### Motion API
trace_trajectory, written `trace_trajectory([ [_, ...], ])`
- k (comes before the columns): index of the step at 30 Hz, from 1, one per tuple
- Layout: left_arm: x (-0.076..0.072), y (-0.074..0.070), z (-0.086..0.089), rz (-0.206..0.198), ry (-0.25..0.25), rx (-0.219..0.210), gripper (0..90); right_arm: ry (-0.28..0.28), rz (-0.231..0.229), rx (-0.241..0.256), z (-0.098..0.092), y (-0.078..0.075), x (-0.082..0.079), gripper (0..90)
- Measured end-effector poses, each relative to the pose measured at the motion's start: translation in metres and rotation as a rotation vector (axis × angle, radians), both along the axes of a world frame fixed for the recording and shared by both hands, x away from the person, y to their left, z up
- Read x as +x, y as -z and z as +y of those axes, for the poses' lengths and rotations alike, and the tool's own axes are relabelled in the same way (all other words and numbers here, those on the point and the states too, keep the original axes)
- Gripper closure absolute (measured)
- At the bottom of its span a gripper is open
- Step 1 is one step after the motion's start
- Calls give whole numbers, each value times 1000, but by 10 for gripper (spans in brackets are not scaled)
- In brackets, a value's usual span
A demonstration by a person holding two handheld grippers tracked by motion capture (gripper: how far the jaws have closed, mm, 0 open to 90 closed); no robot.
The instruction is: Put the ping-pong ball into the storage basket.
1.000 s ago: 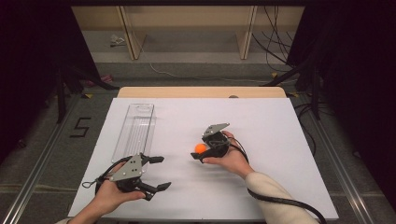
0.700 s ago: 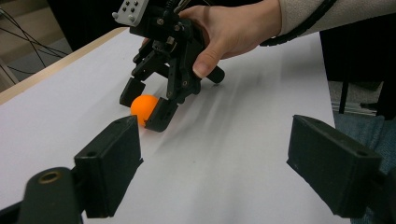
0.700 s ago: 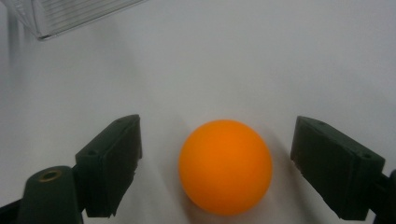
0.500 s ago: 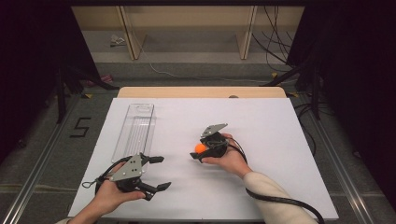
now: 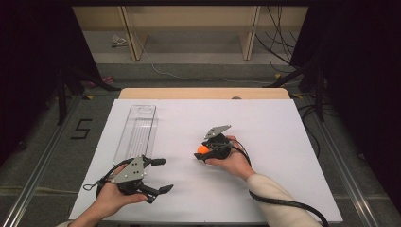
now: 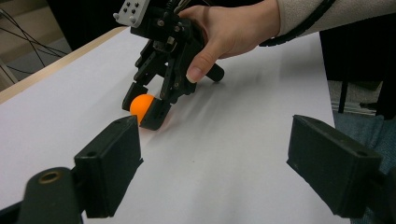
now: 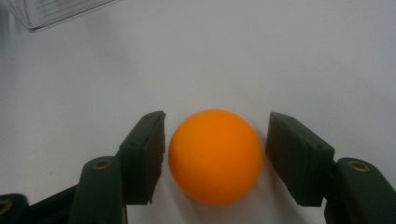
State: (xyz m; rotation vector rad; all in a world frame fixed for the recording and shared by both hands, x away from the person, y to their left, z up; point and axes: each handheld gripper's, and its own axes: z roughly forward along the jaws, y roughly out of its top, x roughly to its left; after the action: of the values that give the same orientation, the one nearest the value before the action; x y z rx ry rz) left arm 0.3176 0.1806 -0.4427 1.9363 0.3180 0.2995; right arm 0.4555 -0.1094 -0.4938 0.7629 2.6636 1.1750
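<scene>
An orange ball [image 5: 202, 149] lies on the white table sheet [image 5: 274, 123] near its middle. My right gripper [image 5: 201, 152] points left and reaches down around it. In the right gripper view the ball [image 7: 215, 156] sits between the two black jaws, with a thin gap on each side, so the right gripper [image 7: 215, 119] is open and close about the ball. My left gripper [image 5: 165, 175] rests near the front left, wide open and holding nothing. The left gripper view looks between its spread jaws [image 6: 215, 128] at the ball [image 6: 142, 105] and the right gripper [image 6: 144, 109].
A long clear plastic tray [image 5: 139, 127] lies at the table's left, running front to back; its corner [image 7: 51, 11] shows in the right gripper view. A wooden strip [image 5: 203, 93] edges the far side. Cables trail off the right.
</scene>
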Motion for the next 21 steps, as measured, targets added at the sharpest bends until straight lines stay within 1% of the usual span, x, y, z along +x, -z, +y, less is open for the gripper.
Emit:
trace_trajectory([
  [2, 0, 0, 0, 0, 0, 1, 168, -6, 3, 0, 0, 0, 0, 434],
  [6, 0, 0, 0, 0, 1, 1, 168, -10, 2, 0, 0, 0, 0, 467],
  [7, 0, 0, 0, 0, 1, 1, 168, -16, 0, 1, 0, -1, -1, 499],
  [21, 0, 0, 0, -1, 1, 2, 169, -20, -10, 11, 0, -4, -1, 511],
])
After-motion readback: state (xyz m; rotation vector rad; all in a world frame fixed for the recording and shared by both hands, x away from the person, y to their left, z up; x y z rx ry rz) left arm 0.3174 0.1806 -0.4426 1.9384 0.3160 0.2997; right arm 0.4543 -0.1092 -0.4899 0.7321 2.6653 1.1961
